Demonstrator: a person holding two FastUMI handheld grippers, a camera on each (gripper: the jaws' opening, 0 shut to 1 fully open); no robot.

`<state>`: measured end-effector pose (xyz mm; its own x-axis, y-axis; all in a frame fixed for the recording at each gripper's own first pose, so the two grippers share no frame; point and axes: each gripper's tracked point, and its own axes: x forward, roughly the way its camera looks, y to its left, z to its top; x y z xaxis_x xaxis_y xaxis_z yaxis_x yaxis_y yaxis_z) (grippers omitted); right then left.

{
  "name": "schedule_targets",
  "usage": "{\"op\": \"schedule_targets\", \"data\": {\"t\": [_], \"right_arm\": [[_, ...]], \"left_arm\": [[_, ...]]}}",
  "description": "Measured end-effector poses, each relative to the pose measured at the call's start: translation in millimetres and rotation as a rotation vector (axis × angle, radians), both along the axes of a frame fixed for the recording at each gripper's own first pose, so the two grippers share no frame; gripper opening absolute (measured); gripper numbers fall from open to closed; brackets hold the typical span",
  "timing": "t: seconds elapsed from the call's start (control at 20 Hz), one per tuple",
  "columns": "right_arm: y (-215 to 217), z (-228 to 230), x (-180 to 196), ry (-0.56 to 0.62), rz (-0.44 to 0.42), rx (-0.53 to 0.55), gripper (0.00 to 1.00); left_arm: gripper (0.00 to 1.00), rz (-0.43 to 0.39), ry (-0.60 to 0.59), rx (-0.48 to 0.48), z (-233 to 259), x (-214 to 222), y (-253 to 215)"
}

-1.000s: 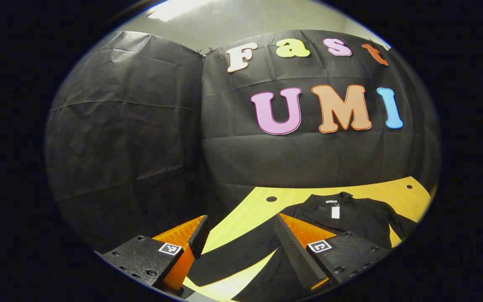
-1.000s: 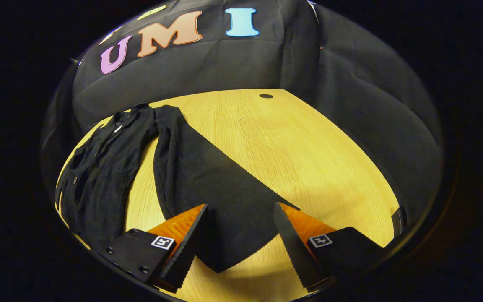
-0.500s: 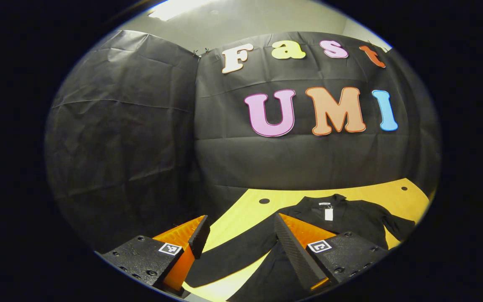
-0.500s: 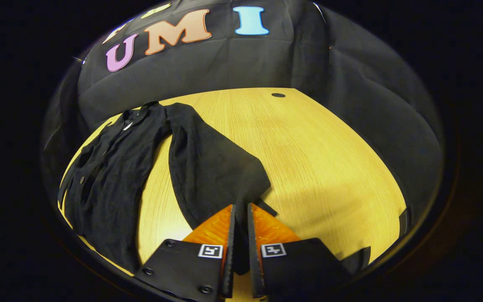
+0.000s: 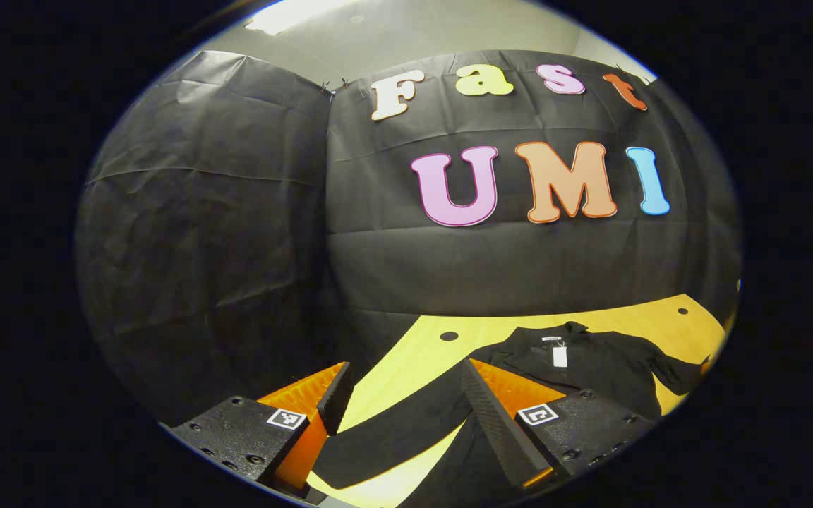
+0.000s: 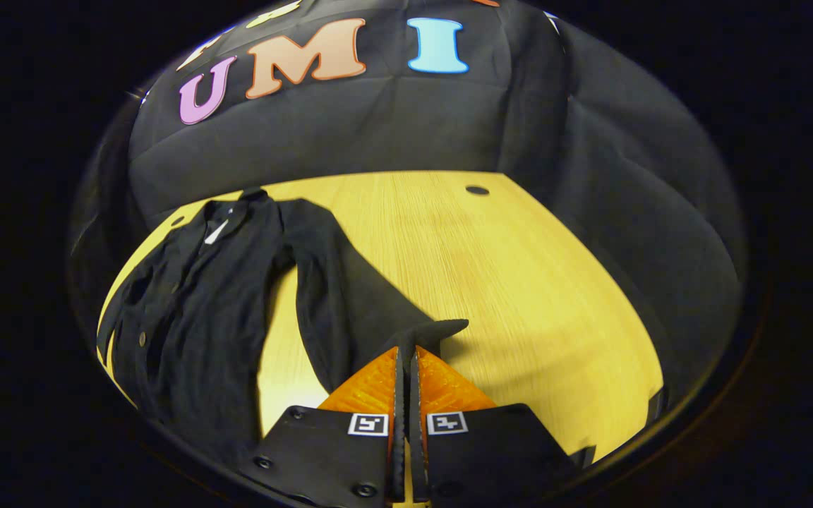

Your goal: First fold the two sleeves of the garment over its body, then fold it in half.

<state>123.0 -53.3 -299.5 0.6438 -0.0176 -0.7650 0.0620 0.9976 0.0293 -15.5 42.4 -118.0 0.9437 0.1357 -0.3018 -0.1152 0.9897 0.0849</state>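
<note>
The black garment [image 6: 188, 310] lies spread on the wooden counter [image 6: 519, 282], at 9 o'clock in the right gripper view, collar toward the wall. The right tongs [image 6: 404, 353] are clenched on the end of the right sleeve [image 6: 350, 296], with its edge raised a little off the wood. From 12 to 3 o'clock the counter is bare up to its far edge. In the left gripper view the left tongs [image 5: 406, 395] are released, spread wide over the left sleeve [image 5: 392, 437], which runs toward 7 o'clock.
</note>
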Motion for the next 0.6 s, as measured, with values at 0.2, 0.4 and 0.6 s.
{"op": "schedule_targets", "data": {"t": [0.2,0.4,0.6], "right_arm": [[37,50,82,-0.111,0.056,-0.011,0.06],[110,92,162,-0.205,0.164,-0.025,0.06],[219,119,224,-0.28,0.271,0.029,0.07]], "left_arm": [[0.98,0.023,0.031,-0.028,-14,2,18],[0.93,0.078,0.048,-0.032,-21,0,52],[0.93,0.152,0.071,-0.031,-32,-8,95]]}}
